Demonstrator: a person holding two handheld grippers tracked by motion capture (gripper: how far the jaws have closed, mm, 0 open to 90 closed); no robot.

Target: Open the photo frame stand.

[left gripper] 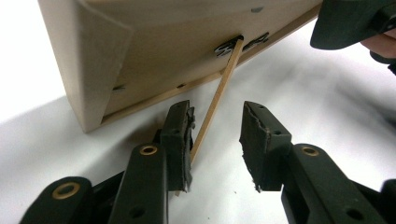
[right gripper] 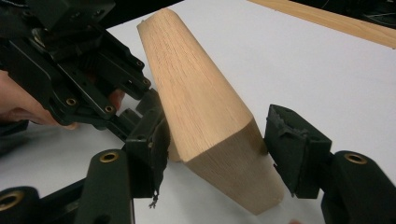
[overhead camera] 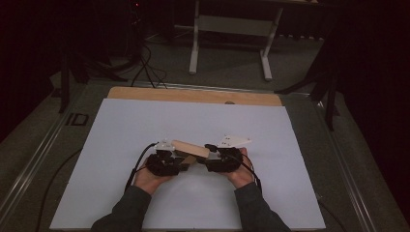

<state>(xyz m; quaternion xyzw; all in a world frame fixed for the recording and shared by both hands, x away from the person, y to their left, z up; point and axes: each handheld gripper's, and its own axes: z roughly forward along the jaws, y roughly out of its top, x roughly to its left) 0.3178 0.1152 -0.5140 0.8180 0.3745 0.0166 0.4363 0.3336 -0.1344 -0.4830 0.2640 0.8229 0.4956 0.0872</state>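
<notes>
Both ends of pale wooden wedge-shaped block (overhead camera: 190, 148) bracketed; left hand-held gripper (left gripper: 215, 135) apart around thin wooden stick (left gripper: 215, 100), right hand-held gripper (right gripper: 212, 149) apart, unclamped; regrip or setting down left

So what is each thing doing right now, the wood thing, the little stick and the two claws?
Wooden block: tilted, propped over the white sheet, between the right claw's jaws.
Thin wooden stick: slanting from the block's underside down beside the left claw's left pad.
Left claw: open, stick in the gap.
Right claw: open around the block's end; pads look just off the wood.
White sheet: lying flat on the table.
</notes>
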